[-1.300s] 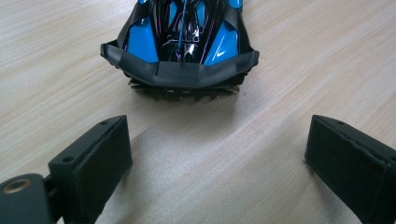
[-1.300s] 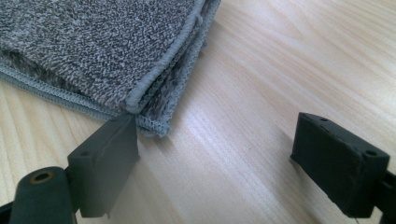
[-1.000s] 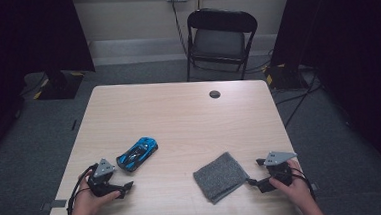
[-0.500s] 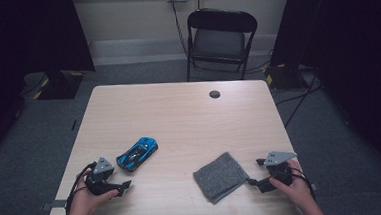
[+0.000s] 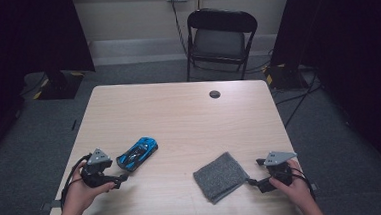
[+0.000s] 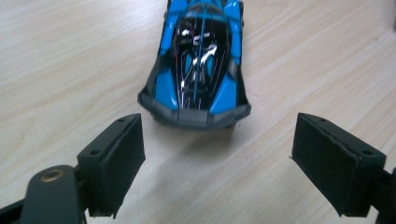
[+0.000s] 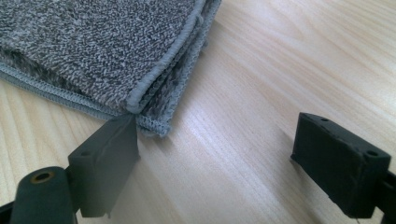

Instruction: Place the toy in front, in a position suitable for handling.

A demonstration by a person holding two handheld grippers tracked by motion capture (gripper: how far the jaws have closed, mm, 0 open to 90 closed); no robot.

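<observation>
A blue and black toy car (image 5: 137, 152) (image 6: 198, 65) sits on the wooden table (image 5: 189, 117), near its front left. My left gripper (image 5: 119, 181) (image 6: 217, 158) is just behind the car, held off the table, jaws wide open and nothing between them. At the front right lies a folded grey cloth (image 5: 220, 176) (image 7: 93, 51). Beside the cloth's right corner rests my right gripper (image 5: 252, 182) (image 7: 217, 156), open and holding nothing. Its left pad is close to the cloth's corner.
A small dark round disc (image 5: 214, 94) lies near the table's far edge. A black folding chair (image 5: 220, 38) stands beyond the table. A person's hands hold both grippers at the table's near edge.
My left gripper has risen a little off the table behind the car. The right gripper, the car and the cloth have stayed where they were.
</observation>
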